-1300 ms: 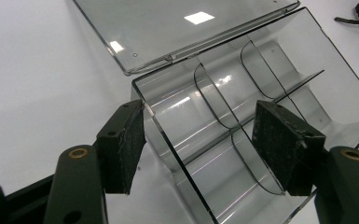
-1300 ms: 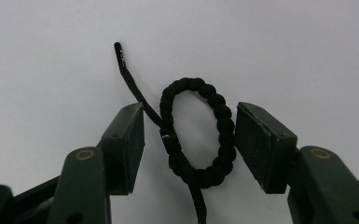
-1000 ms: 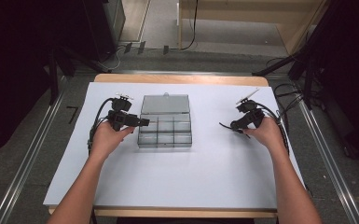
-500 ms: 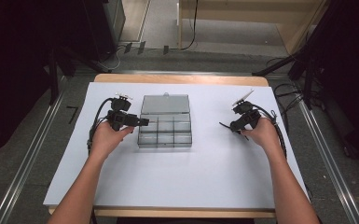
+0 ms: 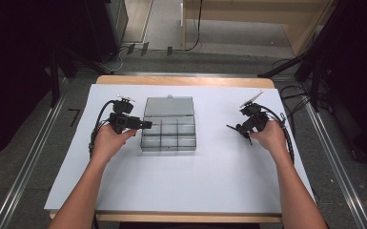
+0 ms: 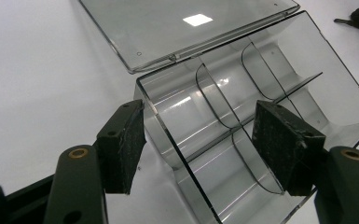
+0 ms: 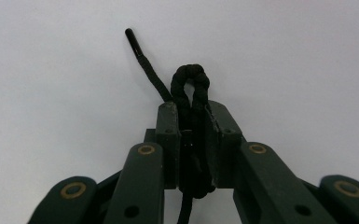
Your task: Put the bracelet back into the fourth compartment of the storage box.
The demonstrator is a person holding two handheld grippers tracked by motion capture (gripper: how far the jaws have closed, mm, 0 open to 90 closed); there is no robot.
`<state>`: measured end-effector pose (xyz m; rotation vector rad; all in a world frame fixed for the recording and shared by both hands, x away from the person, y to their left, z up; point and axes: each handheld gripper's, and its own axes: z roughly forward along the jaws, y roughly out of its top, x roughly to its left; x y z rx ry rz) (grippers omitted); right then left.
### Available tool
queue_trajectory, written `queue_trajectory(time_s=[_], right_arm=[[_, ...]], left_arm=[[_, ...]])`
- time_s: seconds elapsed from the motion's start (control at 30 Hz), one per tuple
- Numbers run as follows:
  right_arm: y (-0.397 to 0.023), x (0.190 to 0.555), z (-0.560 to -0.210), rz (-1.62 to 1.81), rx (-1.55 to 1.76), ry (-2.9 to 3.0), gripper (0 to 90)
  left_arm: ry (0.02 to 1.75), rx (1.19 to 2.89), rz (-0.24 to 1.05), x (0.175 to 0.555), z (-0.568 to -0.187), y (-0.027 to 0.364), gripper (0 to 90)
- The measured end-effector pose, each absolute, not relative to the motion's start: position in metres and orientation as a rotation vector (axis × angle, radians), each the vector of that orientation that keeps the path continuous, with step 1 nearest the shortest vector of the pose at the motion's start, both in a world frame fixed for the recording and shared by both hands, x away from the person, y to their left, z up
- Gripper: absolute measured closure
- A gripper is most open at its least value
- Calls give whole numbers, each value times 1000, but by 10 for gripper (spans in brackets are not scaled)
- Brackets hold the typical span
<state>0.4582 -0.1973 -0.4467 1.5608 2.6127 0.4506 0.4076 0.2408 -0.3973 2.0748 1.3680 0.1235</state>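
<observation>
black cord (image 7: pixel 190 88), folded into a loop, sits pinched between the jaws of our right gripper (image 7: pixel 191 116), which have just been closing on it; one loose end pokes out past them over the white table (image 5: pixel 181 181). our left gripper (image 6: pixel 200 140) stands with jaws spread astride the near corner wall of the clear compartment box (image 5: pixel 168 133), lid (image 6: pixel 177 28) lying open behind it. dark floor surrounds the table. we cannot see how long the cord is.

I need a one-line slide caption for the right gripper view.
Right gripper shut on a looped black cord above the white table.
</observation>
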Motion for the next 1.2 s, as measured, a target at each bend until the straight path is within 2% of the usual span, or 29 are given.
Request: queue_trajectory(time_s=[0.47,1.2], right_arm=[[-198,454,-435,486,1587,2599,786],[-178,436,-405,558,1557,2614,784]], left_arm=[[1376,2065,120,408,-397,242,357],[1381,2073,108,407,-392,245,356]])
